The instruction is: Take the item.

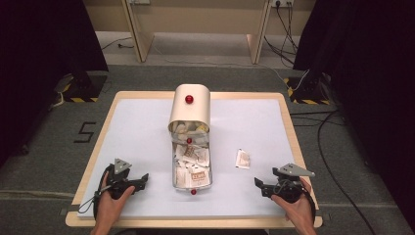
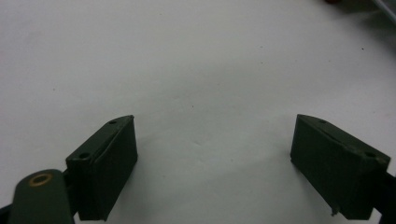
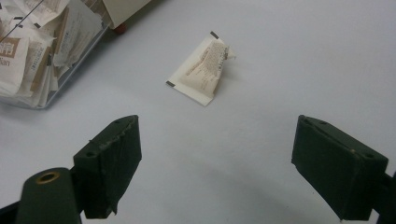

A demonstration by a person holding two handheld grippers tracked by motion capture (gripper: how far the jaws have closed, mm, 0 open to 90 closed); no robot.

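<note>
White sachet (image 3: 201, 68) ahead of right tongs (image 3: 217, 161)

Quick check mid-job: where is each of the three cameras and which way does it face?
High view: above the near edge, looking forward and down at the box; both hands and tools show.
Left gripper view: on the left tool, facing bare mat; open jaws show.
Right gripper view: on the right tool, facing the loose packet, shared with the high view.

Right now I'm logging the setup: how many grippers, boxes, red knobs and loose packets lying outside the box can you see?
Grippers: 2 (left, right)
Box: 1
Red knobs: 3 ()
Loose packet on the table: 1
Total: 7
</note>
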